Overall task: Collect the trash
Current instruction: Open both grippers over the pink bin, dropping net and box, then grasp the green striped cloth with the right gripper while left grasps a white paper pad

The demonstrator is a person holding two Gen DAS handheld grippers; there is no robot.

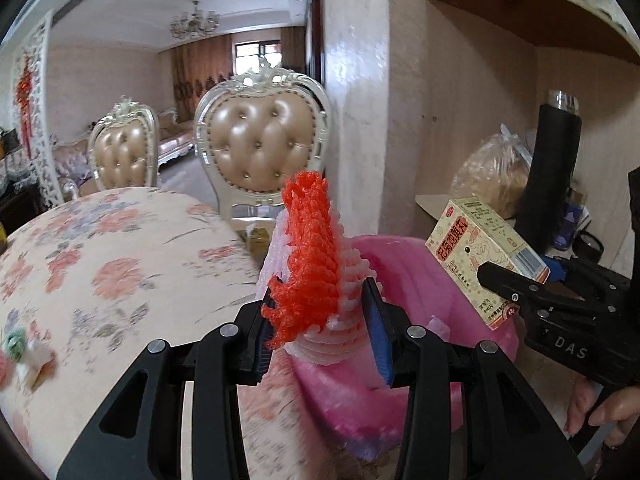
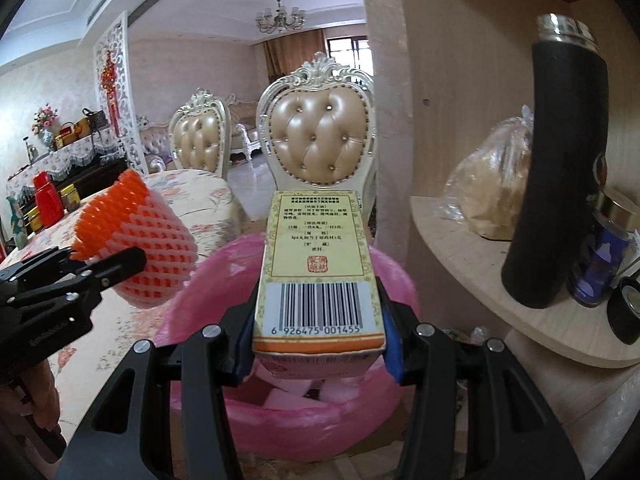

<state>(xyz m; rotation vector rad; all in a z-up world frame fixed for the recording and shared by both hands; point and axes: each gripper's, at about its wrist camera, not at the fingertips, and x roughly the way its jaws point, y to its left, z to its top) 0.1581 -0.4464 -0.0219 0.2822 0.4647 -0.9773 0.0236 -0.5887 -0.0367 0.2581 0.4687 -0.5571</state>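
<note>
Foam net (image 1: 310,256) in left tool (image 1: 320,332)

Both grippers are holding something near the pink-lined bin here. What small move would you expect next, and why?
Probably opening the right gripper to drop the medicine box. The box sits clamped between its fingers directly above the pink-lined bin, which already holds pale scraps. The left gripper, shut on the foam fruit net, hangs near the bin's rim and would likely need to shift further over first.

home dining room: tufted chairs (image 2: 320,132), floral tablecloth (image 1: 120,264), chandelier (image 2: 280,18)
</note>
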